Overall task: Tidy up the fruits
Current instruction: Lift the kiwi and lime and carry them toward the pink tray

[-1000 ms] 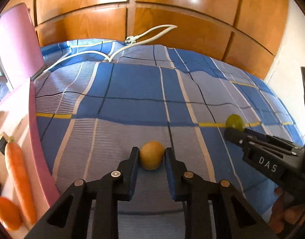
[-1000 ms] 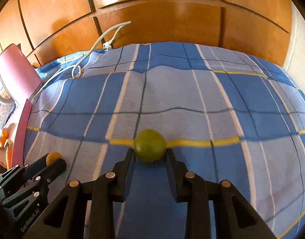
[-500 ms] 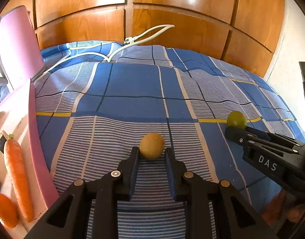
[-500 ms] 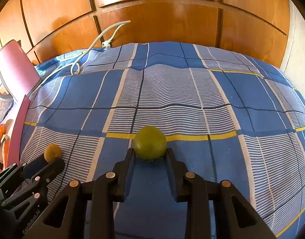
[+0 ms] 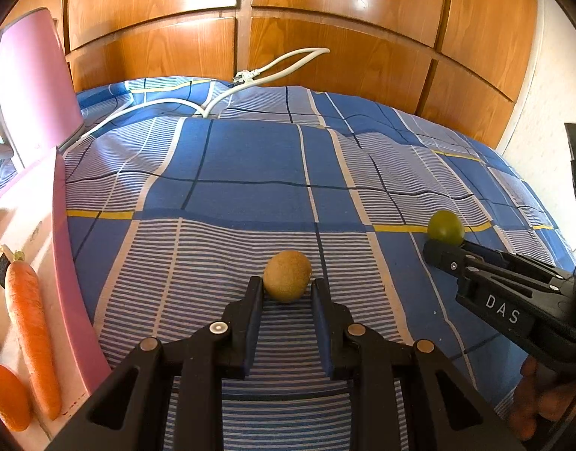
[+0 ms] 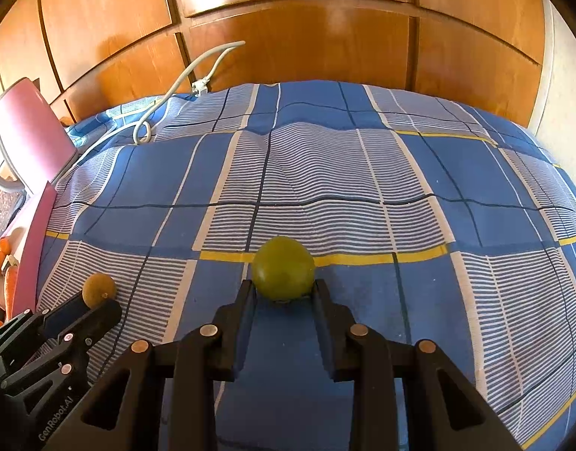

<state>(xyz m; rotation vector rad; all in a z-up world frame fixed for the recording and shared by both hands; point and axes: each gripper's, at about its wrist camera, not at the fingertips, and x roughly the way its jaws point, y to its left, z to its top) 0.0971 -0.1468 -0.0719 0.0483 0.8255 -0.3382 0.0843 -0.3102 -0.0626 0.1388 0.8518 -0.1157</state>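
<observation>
My left gripper [image 5: 287, 288] is shut on a brown kiwi [image 5: 287, 276], held at its fingertips above the blue checked bedspread [image 5: 250, 173]. My right gripper [image 6: 284, 290] is shut on a green round fruit [image 6: 283, 267], also held over the bedspread. The green fruit also shows in the left wrist view [image 5: 445, 227] at the right gripper's tip. The kiwi also shows in the right wrist view [image 6: 99, 288] at the lower left.
A pink tray [image 5: 68, 263] at the left holds carrots [image 5: 32, 330] and an orange piece [image 5: 6, 394]. A pink chair back [image 5: 36, 75] stands behind it. A white cable [image 5: 220, 94] lies at the bed's far side below wooden panels [image 5: 325, 18].
Both grippers have risen and pulled back a little with their fruits; the bedspread looks farther below. The grips are unchanged.
</observation>
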